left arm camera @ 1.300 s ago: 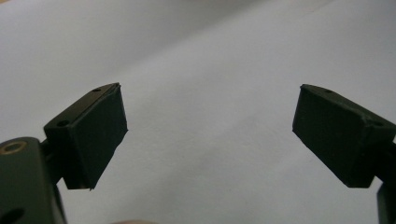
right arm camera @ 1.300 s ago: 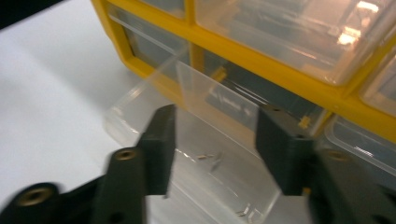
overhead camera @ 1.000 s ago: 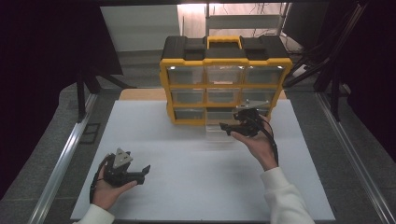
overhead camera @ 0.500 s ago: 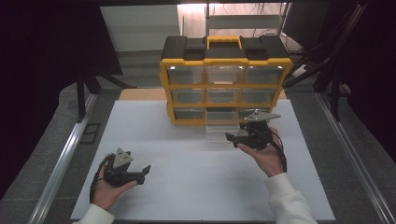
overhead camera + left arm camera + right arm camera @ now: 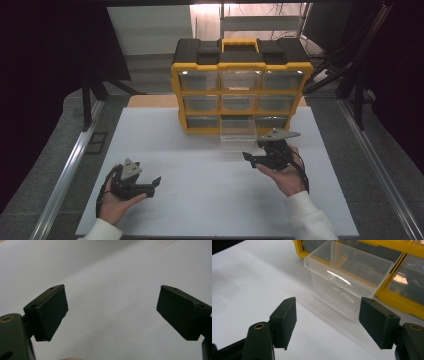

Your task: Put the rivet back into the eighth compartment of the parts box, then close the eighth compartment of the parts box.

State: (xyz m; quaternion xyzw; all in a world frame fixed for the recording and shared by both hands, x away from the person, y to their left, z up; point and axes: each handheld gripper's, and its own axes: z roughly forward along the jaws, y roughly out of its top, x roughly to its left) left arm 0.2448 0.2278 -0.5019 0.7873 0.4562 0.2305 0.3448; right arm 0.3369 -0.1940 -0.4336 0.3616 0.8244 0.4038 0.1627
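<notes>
Table, white, broad bare surface toward the person. Organiser, yellow and black, nine compartments, at far edge. Drawer, clear plastic, pulled out from bottom middle slot. Right gripper just beside drawer, jaws apart, holding nothing. Left gripper well apart, jaws spread, holding nothing.

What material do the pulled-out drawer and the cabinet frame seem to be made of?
The drawer looks like clear, glossy plastic: the white table shows through its walls, and a bright glint lies on it. The cabinet frame looks like yellow molded plastic, smooth with a slight sheen, though the look alone cannot confirm that.
</notes>
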